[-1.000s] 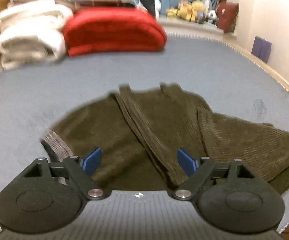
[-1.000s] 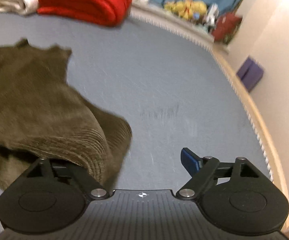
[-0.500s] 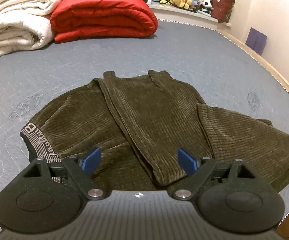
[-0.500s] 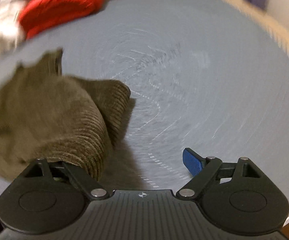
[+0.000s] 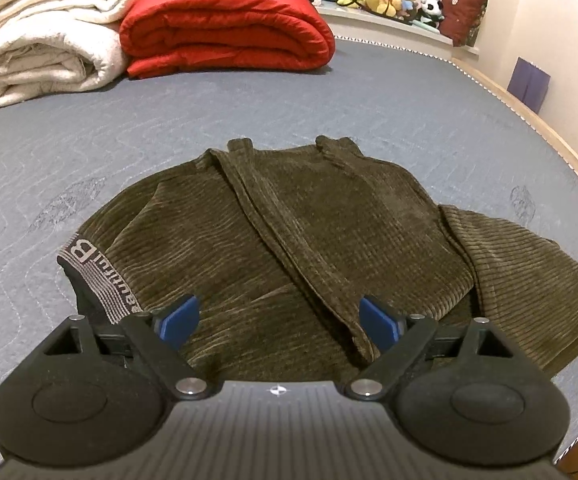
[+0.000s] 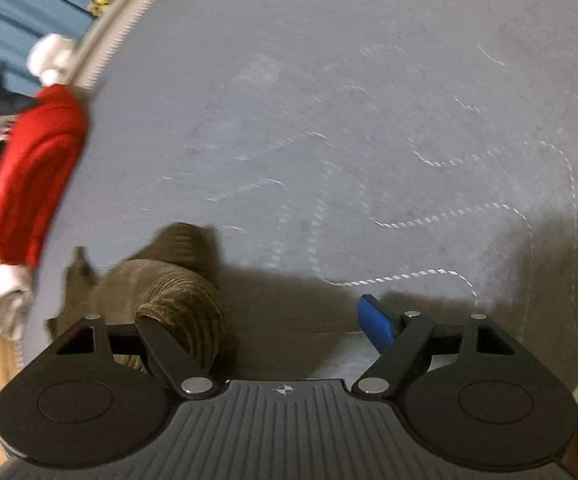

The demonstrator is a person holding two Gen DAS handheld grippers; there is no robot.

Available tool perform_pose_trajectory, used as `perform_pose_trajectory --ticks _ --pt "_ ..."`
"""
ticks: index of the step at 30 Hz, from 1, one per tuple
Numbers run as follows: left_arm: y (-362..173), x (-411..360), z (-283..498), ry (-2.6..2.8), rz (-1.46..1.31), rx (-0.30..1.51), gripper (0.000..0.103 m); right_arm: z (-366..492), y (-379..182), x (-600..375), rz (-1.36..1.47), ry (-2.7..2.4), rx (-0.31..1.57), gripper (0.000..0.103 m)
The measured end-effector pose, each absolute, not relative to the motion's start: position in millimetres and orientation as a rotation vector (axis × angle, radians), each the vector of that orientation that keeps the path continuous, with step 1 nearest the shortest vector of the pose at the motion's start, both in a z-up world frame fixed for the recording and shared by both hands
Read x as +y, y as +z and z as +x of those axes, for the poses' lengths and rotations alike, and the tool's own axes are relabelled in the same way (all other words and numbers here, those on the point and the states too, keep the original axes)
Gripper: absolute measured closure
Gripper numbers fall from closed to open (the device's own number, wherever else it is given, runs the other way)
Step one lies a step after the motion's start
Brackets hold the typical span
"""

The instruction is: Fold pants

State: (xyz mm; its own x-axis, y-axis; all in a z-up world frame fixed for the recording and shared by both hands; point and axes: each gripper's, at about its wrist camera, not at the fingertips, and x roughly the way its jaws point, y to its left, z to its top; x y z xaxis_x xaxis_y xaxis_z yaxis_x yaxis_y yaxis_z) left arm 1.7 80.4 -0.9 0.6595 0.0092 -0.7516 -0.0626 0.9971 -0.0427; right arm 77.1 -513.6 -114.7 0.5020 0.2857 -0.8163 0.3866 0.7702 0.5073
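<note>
the olive corduroy pants [image 5: 289,248] lie half folded in the middle of the grey mattress [image 5: 429,112]. your left gripper [image 5: 279,318] hangs open above them, gripping nothing. your right gripper [image 6: 289,316] has just been narrowing, yet its pads are apart; a leg roll only drapes over the left finger [image 6: 161,344]. it could slide off and undo the fold. only the left view shows the waistband [image 5: 97,276].

Right gripper rolls and swings away from the pants

The right gripper [image 6: 285,322] has rolled, so the red duvet [image 6: 33,184] moved from 11 o'clock to 9 o'clock; its jaws have just been closing slightly, with the corduroy pants [image 6: 177,292] fold draped over its left finger.
</note>
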Motion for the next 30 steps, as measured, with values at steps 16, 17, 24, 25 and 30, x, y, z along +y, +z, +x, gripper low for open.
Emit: perform_pose_trajectory --ticks 16,17,24,25,30 --pt "-3 72 5 0.026 -0.059 0.861 0.012 42 -62 -526 0.344 0.333 0.881 0.016" --pt "-4 72 5 0.026 -0.056 0.861 0.012 39 -60 -533 0.366 0.346 0.851 0.016" --pt "-7 64 8 0.030 -0.042 0.870 0.012 43 -54 -515 0.288 0.293 0.746 0.016" --pt "-8 62 8 0.027 -0.039 0.870 0.012 47 -54 -501 0.256 0.309 0.743 0.016" --pt "-10 59 9 0.021 -0.029 0.871 0.012 51 -44 -428 0.082 0.384 0.688 0.026"
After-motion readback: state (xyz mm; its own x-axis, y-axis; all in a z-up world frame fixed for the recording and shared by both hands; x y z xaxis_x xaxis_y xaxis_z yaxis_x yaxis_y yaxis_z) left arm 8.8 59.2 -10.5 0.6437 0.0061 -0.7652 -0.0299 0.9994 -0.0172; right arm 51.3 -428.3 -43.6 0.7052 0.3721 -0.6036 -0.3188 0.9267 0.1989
